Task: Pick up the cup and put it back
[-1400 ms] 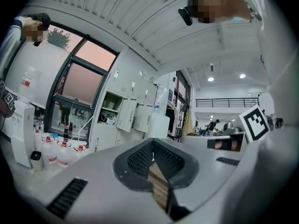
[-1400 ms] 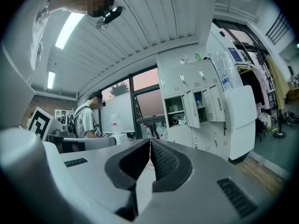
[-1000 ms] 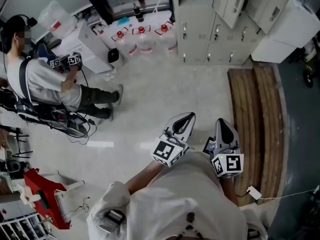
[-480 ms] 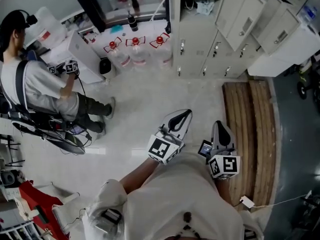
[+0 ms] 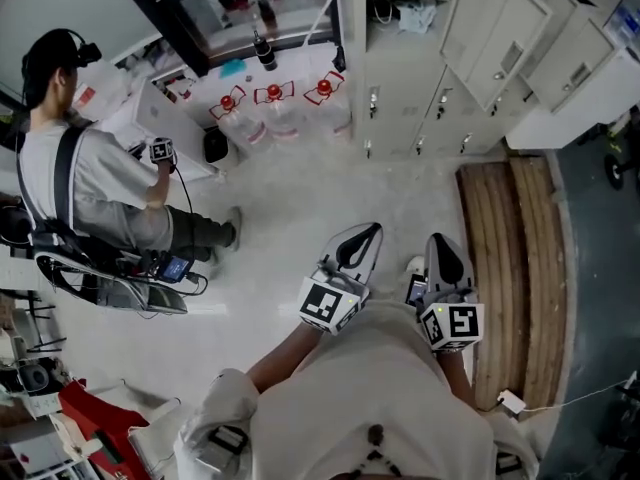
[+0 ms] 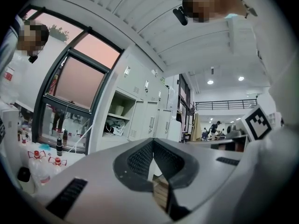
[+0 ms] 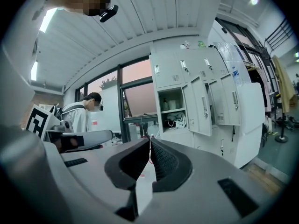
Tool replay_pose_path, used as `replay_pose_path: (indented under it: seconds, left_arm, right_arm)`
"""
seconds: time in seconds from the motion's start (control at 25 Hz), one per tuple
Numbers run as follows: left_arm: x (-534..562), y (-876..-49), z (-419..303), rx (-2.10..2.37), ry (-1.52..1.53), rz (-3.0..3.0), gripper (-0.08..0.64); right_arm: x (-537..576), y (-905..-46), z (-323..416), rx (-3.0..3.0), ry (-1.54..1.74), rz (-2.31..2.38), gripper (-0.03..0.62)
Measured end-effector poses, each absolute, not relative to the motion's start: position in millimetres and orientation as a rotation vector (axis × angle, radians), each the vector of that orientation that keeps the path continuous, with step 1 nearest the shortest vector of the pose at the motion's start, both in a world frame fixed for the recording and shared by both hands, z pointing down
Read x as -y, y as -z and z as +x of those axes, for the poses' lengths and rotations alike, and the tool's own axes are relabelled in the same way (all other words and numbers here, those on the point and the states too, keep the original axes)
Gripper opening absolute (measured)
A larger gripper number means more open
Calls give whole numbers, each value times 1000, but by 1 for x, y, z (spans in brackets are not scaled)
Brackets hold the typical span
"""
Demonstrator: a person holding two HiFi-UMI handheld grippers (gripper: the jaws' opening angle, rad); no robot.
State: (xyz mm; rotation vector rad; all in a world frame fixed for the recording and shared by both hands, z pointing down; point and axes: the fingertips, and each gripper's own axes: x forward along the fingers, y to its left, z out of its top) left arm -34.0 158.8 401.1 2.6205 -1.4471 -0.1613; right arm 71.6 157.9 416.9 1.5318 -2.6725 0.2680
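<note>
1. Pale speckled floor (image 5: 300,203) fills the middle of the head view, with grey lockers (image 5: 500,38) along the upper right and a dark-framed window (image 5: 230,18) at the upper left
2. Three clear water jugs (image 5: 275,108) with red caps stand in a row on the floor below the window
3. Wooden planks (image 5: 510,238) lie on the floor at the right edge
4. A second person (image 5: 90,178) stands at the left of the frame and holds another marker-cubed gripper (image 5: 162,151)
5. The left gripper (image 5: 374,230) points up the frame from the centre; its own view shows its jaws clenched tip to tip with nothing between them (image 6: 152,141)
6. The right gripper (image 5: 440,240) sits just beside it to the right, likewise clenched and empty (image 7: 150,139)
7. A small white object (image 5: 414,265) shows on the floor between the two grippers; whether it is the cup cannot be told, and no view shows the cup clearly
</note>
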Motion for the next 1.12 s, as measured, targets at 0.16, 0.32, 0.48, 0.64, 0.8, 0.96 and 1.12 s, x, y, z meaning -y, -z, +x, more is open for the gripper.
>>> replay_pose_path:
  seconds: [0.16, 0.32, 0.48, 0.64, 0.8, 0.96, 1.12]
  left_arm:
    - [-143, -404, -43, 1483, 159, 2588, 9]
    - [-117, -404, -41, 1514, 149, 2570, 9]
    - [-86, -407, -35, 1565, 145, 2538, 8]
    - [-45, -402, -25, 1602, 139, 2529, 8]
    - [-1, -396, -14, 1680, 149, 2494, 9]
    - [37, -385, 6, 1755, 181, 2455, 8]
    - [58, -382, 20, 1810, 189, 2431, 9]
  right_arm:
    - [-137, -422, 71, 2671, -314, 1543, 26]
    - [-110, -425, 71, 2693, -332, 1508, 27]
    - [-68, -426, 78, 2714, -332, 1452, 28]
    - [-18, -415, 87, 2757, -319, 1420, 28]
    - [21, -417, 97, 2789, -324, 1332, 28]
    - [62, -414, 115, 2825, -320, 1268, 28]
    - [93, -414, 126, 2855, -326, 1218, 28]
